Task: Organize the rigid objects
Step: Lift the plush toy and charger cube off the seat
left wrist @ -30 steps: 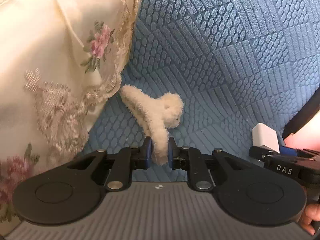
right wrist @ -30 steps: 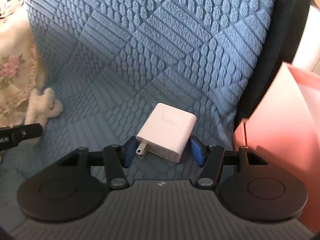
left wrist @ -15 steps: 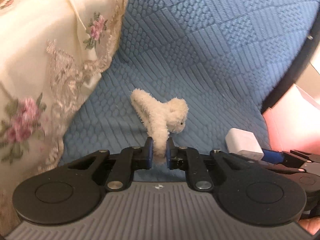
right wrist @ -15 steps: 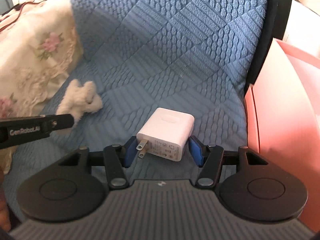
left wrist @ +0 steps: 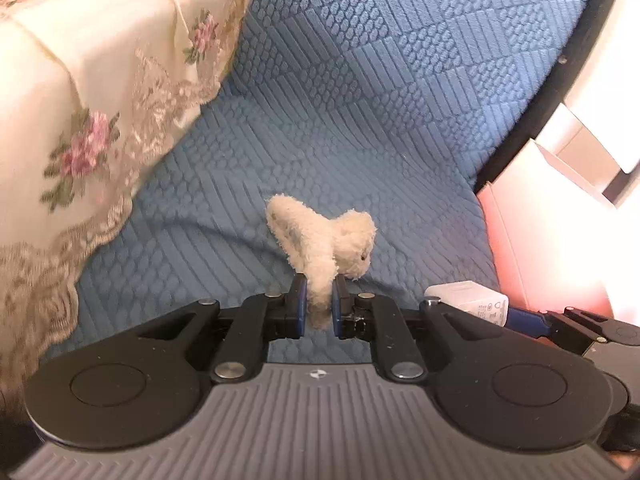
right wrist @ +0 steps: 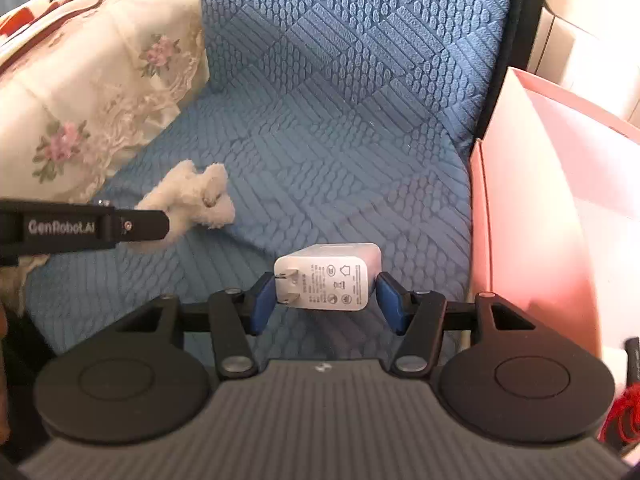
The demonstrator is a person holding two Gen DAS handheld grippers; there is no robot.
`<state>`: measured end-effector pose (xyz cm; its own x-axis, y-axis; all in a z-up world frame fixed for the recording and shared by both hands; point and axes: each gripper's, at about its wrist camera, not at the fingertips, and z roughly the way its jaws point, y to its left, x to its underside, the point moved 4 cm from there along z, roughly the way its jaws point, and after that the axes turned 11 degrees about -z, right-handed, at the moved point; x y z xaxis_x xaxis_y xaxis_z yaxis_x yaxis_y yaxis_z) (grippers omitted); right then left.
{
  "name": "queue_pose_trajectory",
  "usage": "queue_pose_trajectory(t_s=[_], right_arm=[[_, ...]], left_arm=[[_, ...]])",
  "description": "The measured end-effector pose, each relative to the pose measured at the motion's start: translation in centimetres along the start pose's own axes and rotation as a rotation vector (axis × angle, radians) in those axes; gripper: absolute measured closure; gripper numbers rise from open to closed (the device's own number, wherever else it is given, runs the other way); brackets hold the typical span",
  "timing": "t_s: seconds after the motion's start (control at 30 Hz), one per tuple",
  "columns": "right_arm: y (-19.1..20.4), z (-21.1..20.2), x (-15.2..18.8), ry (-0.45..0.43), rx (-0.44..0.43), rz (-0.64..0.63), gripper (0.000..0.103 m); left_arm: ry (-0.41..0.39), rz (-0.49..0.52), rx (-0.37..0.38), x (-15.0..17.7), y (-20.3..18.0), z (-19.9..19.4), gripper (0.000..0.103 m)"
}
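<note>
My left gripper is shut on a fluffy cream hair claw clip and holds it above the blue quilted seat. The clip also shows in the right wrist view, beside the left gripper's finger. My right gripper is shut on a white plug charger, prongs pointing left, held above the seat. The charger also shows at the right in the left wrist view.
A cream lace cloth with pink flowers hangs at the left. A pink box stands open to the right of the seat, seen also in the left wrist view. The seat's black edge runs along the right.
Both grippers have lifted and pulled back from the seat with their objects. The pink box has come further into view on the right.
</note>
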<state>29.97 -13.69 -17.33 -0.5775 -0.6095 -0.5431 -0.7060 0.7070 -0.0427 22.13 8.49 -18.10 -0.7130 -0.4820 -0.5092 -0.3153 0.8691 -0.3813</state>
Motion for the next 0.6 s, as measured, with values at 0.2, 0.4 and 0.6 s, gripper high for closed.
queue_pose_trajectory(t_s=[0.2, 0.4, 0.6], right_arm=[[0.4, -1.5, 2.4, 0.026, -0.012, 0.019, 0.046], [1.0, -2.7, 4.1, 0.038, -0.024, 0.035, 0.046], [1.3, -2.9, 5.3, 0.06, -0.035, 0.059, 0.046]], left_arm=[[0.013, 0.005, 0.014, 2.5, -0.1, -1.5, 0.088], [0.04, -0.029, 0.028, 4.8, 0.6, -2.8, 0.088], [0.066, -0.027, 0.035, 5.6, 0.6, -2.8, 0.087]])
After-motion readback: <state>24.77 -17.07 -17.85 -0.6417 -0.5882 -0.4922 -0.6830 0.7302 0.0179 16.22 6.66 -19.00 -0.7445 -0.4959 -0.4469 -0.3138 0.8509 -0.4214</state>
